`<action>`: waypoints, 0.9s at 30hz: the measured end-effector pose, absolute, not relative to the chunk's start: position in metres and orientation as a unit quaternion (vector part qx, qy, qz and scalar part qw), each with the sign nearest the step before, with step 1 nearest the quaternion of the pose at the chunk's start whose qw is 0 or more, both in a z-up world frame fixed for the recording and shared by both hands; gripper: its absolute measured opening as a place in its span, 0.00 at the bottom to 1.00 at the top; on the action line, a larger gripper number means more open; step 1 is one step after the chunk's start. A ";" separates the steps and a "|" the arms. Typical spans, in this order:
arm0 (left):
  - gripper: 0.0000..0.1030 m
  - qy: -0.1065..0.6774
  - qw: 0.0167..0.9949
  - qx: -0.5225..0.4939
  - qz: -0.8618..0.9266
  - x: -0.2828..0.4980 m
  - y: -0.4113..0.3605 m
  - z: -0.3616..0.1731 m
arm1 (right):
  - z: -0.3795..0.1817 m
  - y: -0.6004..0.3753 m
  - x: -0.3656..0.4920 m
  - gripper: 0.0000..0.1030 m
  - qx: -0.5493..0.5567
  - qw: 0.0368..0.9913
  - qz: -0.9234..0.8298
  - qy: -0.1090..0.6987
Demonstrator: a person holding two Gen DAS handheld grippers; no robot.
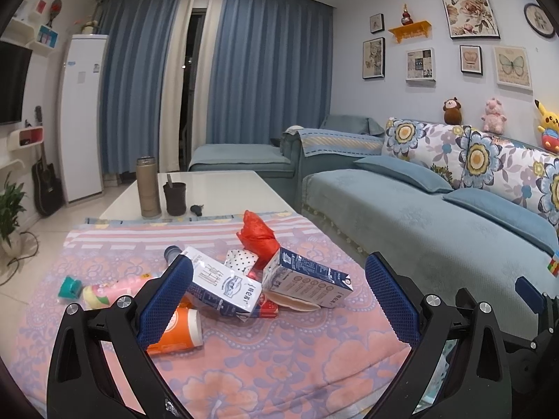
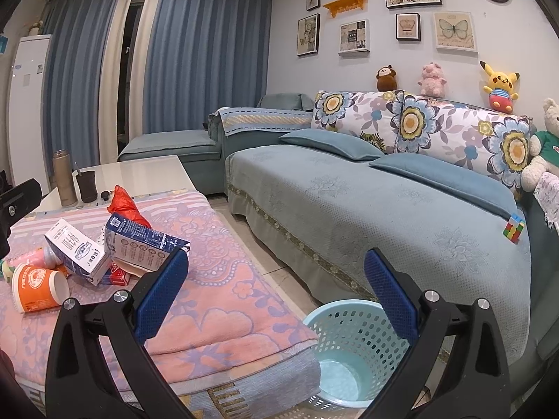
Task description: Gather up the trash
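A tall bronze flask (image 1: 148,187) and a dark brown cup (image 1: 175,198) stand on the white desk (image 1: 223,188) beyond the pink floral blanket (image 1: 244,349). On the blanket lie two white-and-blue milk cartons (image 1: 223,284), a crumpled red bag (image 1: 258,234) and an orange paper cup (image 1: 181,330) on its side. A light blue perforated bin (image 2: 353,349) sits on the floor beside the desk. The left tongs (image 1: 277,302) and the right tongs (image 2: 276,295) are spread wide, holding nothing.

Blanket (image 1: 244,366): pink, lilac floral print. On it: orange paper cup (image 1: 181,331), red plastic bag (image 1: 256,234), two white-and-navy cartons (image 1: 223,286). Beside blanket: pale turquoise perforated basket (image 2: 353,352). Beyond: teal sofa (image 2: 367,209), flowered cushions (image 2: 419,122).
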State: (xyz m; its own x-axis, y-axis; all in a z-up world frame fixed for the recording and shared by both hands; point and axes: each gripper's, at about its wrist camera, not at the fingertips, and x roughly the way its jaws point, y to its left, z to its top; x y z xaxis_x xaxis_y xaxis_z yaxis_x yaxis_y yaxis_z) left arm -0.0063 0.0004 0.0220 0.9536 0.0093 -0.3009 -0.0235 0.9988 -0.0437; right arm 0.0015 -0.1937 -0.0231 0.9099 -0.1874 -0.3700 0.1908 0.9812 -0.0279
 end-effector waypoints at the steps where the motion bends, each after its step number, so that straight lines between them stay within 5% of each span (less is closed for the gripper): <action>1: 0.93 0.150 0.988 -0.023 0.008 -0.006 0.000 0.022 | -0.023 -0.194 0.001 0.93 0.004 0.977 -0.096 0.189; 22: 0.93 0.156 0.987 -0.026 0.010 -0.005 0.007 0.017 | -0.022 -0.185 0.005 0.92 -0.012 0.977 -0.093 0.193; 25: 0.93 0.169 0.985 -0.030 0.011 -0.003 0.008 0.016 | -0.023 -0.183 0.008 0.84 -0.012 0.976 -0.085 0.200; 27: 0.93 0.180 0.983 -0.036 0.013 -0.001 0.012 0.016 | -0.024 -0.182 0.011 0.69 -0.013 0.976 -0.074 0.205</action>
